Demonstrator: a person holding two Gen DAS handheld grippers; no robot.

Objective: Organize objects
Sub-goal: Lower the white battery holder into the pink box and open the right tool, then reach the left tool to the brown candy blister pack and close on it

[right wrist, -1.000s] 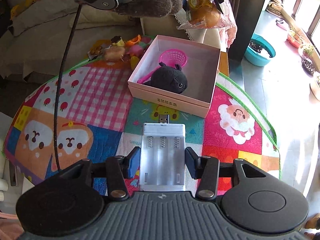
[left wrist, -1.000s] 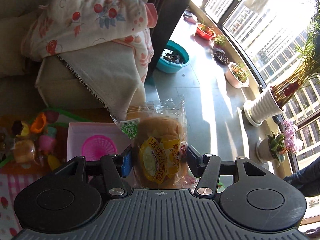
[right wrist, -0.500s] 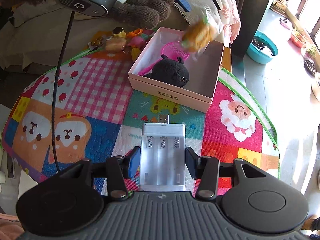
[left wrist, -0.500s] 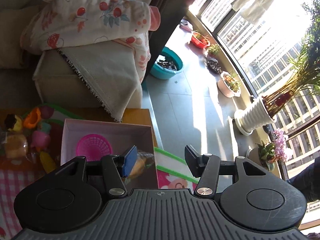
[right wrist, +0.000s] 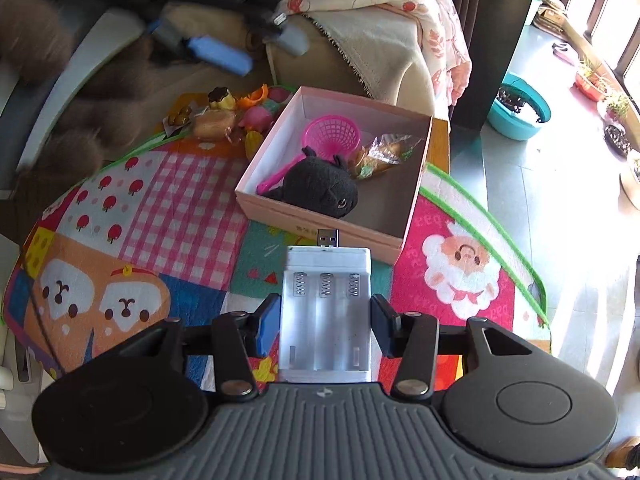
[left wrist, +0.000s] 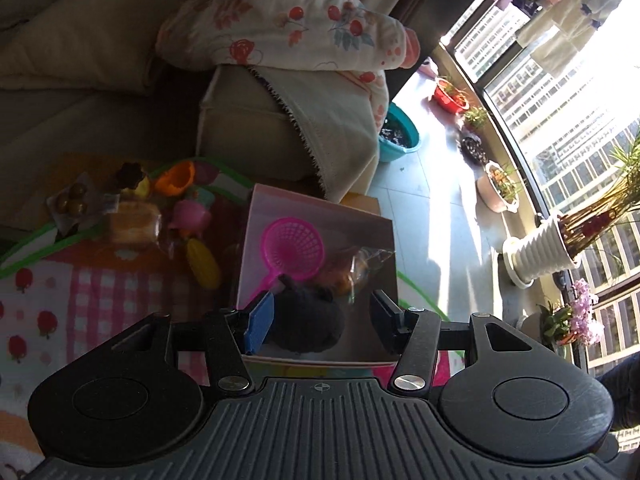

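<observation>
Pink box point(right wrist: 416, 184) now holds bread packet point(right wrist: 382, 154).

Glossy white plastic battery case point(right wrist: 326, 312)

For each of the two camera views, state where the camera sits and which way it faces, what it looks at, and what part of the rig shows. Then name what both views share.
Left wrist: on the left gripper, open, looking down over the pink box toward sofa and windows.
Right wrist: on the right gripper, looking across the play mat at the box; its fingers flank a white battery case.
Shared: box, black plush, pink strainer, bread packet.
</observation>
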